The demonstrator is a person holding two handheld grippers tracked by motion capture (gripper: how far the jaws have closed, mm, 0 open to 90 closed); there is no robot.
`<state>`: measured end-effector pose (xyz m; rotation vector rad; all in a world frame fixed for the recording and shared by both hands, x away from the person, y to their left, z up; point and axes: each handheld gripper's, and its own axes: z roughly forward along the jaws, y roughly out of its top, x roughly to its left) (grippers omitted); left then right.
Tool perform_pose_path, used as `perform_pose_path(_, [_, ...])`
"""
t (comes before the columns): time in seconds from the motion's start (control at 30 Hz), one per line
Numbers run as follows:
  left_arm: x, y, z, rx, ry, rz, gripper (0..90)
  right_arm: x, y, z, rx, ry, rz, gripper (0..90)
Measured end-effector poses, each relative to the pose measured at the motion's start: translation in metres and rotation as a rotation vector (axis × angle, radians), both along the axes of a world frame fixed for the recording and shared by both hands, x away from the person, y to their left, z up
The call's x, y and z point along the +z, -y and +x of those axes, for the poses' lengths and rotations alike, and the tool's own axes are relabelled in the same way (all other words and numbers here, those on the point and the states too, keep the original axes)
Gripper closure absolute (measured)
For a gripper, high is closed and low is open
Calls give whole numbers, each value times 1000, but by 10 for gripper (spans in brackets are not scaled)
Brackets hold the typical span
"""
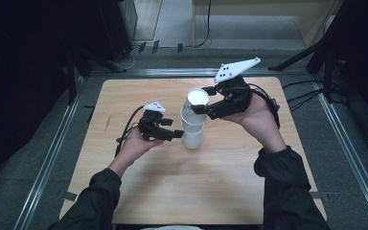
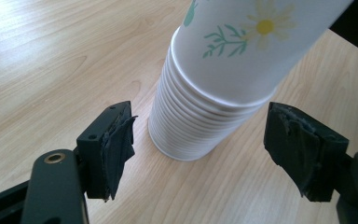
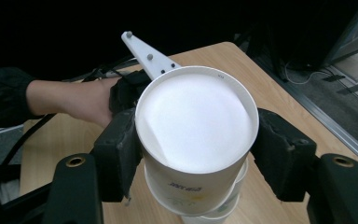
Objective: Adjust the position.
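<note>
Gripping the top paper cup [image 3: 196, 140] just under its rim, right gripper [image 1: 197, 108] clamped on both sides of the wall, pads pressed flat against it. Cup raised partway out of the stack of paper cups [image 1: 192, 136], lower part nested inside the next cup down, white inside facing up, daisy print [image 2: 263, 25] on the outer wall. Stack standing upright near the middle of the wooden table [image 1: 139, 191], many rolled rims layered close together at its base in the left gripper view. Left gripper [image 1: 177, 134] low beside the stack's foot, jaws parted to either side of the base, black pads [image 2: 119, 144] clear of the cups, nothing between them pressed or held. Grey three-cornered plate [image 1: 237, 69] tilted above the right hand [image 1: 254, 112].
</note>
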<state>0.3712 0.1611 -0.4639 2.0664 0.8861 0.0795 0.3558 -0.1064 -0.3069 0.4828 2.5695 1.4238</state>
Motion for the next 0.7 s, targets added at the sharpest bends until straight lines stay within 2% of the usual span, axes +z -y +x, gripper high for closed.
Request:
perform_pose_path(0.33, [10,-11,-21,-70,17,7,242,-23,9,-18,45,-41,-48,358])
perform_pose_path(0.43, [12,-12,-31,-101,24,12,241,-34,14,-22,44,-64,-55,358])
perform_pose_path(0.53, [12,-14,-36,-113,23,2,241,-40,16,-24,46,-73,-53,358])
perform_pose_path(0.6, [13,-16,-42,-125,24,-4,241,-46,18,-27,50,-85,-41,358])
perform_pose_path(0.63, [13,-18,-48,-134,29,-4,241,-54,19,-30,55,-93,-42,358])
perform_pose_path(0.7, [13,-19,-50,-139,31,-7,241,-59,19,-31,59,-93,-44,358])
